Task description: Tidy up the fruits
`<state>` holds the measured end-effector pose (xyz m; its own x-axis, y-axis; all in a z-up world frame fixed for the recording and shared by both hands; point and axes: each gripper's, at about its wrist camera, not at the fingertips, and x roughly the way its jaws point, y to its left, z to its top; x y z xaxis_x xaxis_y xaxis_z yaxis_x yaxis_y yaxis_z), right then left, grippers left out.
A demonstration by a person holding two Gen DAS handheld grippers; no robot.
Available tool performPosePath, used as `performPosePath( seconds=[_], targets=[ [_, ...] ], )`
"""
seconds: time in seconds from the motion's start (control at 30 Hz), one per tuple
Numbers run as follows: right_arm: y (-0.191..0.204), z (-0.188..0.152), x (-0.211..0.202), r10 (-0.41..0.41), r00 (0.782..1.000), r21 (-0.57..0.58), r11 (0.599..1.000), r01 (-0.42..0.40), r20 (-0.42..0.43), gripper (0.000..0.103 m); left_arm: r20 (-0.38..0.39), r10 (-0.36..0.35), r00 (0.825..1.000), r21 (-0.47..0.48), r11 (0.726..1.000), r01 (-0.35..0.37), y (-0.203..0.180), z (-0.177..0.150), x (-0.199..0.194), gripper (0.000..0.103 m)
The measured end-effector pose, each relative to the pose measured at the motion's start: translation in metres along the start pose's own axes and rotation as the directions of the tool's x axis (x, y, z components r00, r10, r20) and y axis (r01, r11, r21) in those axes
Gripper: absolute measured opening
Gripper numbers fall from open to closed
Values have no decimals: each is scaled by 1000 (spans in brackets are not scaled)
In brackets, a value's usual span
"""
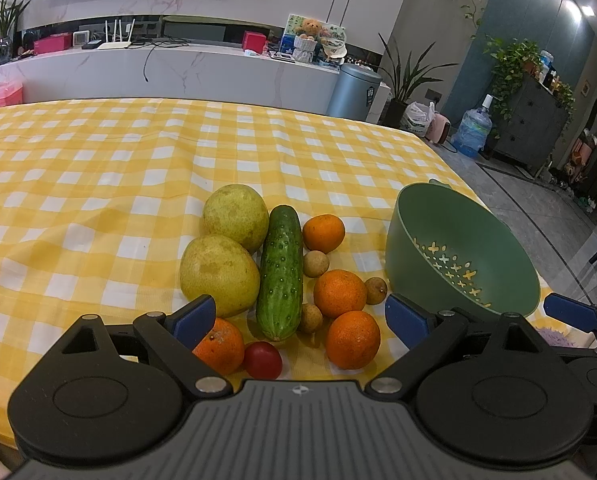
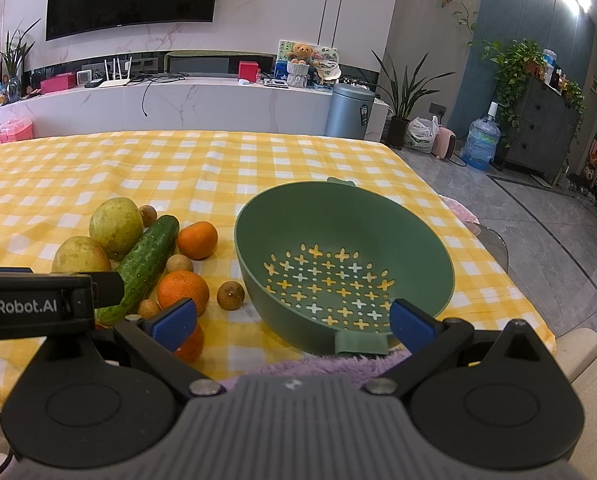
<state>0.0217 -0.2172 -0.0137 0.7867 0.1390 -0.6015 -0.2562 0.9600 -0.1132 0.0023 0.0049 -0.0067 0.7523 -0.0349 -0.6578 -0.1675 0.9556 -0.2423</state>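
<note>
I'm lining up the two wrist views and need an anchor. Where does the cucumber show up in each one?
Left wrist: the cucumber stands near centre, lengthwise away from the camera, between the pale green fruits and the oranges.
Right wrist: the cucumber lies at left, slanted, its near end hidden behind the other tool.
Shared landmark: the green colander, to the cucumber's right in both views.

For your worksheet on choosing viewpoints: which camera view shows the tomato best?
The left wrist view: the red tomato lies in plain sight at the near edge of the fruit pile. In the right wrist view it cannot be made out; the left gripper blocks that spot.
</note>
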Motion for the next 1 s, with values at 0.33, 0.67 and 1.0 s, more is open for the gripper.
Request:
performPosePath(
  seconds=[0.33, 0.67, 1.0],
  targets=[
    [1, -1, -3, -28, 1000, -5, 1000, 28, 15, 99, 17, -1, 1000, -18, 1000, 1, 6, 4, -4, 103],
    [1, 20, -24, 88, 993, 45, 995, -92, 78, 99, 44, 85, 995, -203, 976, -74, 76, 36, -16, 103],
    [51, 63, -18, 373, 927, 16, 927, -373, 26, 85, -72, 138, 988, -426, 891, -156, 147, 40, -3, 103]
  ],
)
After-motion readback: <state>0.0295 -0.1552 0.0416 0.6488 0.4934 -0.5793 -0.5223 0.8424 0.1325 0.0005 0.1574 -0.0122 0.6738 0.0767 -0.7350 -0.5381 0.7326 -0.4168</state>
